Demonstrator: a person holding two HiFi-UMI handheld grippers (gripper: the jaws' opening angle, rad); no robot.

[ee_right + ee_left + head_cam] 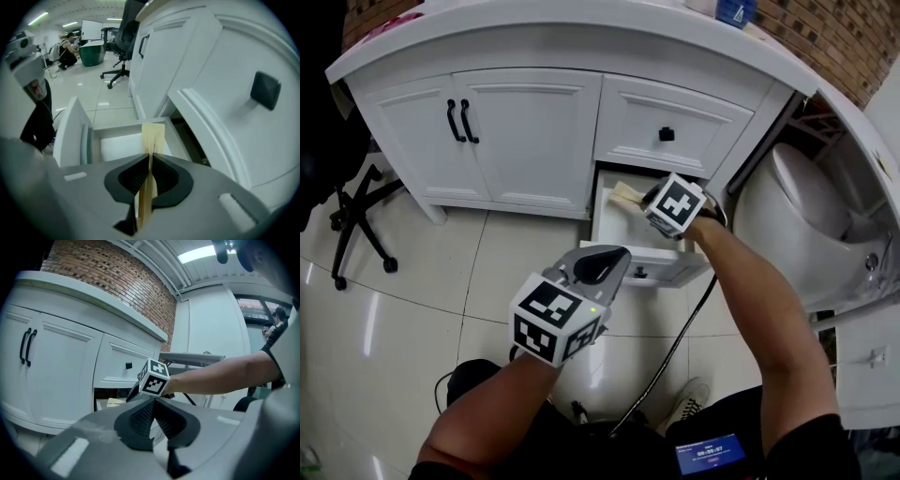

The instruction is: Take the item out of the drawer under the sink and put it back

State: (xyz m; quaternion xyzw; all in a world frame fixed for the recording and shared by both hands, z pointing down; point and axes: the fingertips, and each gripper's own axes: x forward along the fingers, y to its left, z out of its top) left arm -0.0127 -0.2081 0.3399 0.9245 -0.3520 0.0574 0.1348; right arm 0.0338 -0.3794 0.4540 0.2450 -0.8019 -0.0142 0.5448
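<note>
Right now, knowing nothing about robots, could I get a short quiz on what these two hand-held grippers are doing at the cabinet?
1. True or false: the lower drawer is shut.
2. The right gripper is closed on: A) a flat tan packet, B) a brush, C) nothing.
3. Fill the gap: the left gripper has its jaws ____, with nothing between them.

Key: 1 false, it stands pulled out; 2 A; 3 together.
</note>
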